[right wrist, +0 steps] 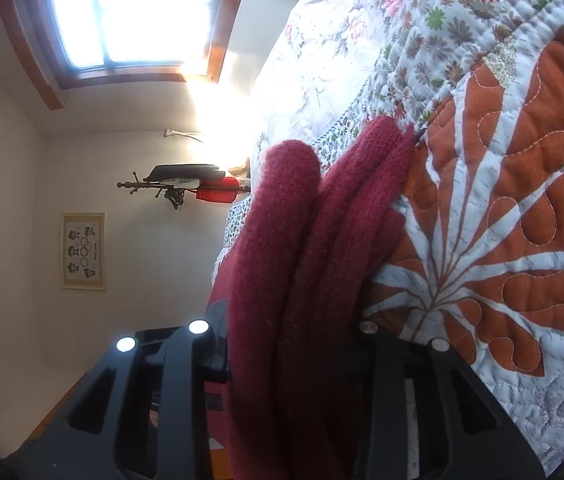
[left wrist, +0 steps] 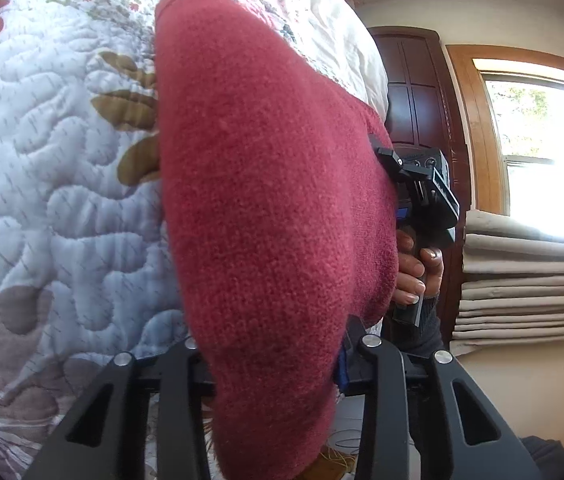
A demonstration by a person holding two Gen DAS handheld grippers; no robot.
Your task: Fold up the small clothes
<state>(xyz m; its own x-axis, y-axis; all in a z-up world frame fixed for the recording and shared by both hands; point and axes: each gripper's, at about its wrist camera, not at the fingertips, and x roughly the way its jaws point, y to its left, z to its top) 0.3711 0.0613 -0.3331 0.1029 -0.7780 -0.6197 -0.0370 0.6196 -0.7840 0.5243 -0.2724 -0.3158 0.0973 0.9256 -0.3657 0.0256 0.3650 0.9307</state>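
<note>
Both the left gripper (left wrist: 278,364) and right gripper (right wrist: 285,344) are clenched on the red knit garment (left wrist: 266,208), which hides their fingertips, with the floral quilt (left wrist: 54,184) just beyond.

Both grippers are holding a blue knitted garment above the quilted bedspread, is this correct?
Not quite: the knitted garment is dark red, not blue, as both wrist views show. The rest holds: the left gripper and the right gripper both grip it in front of the quilted bedspread.
</note>
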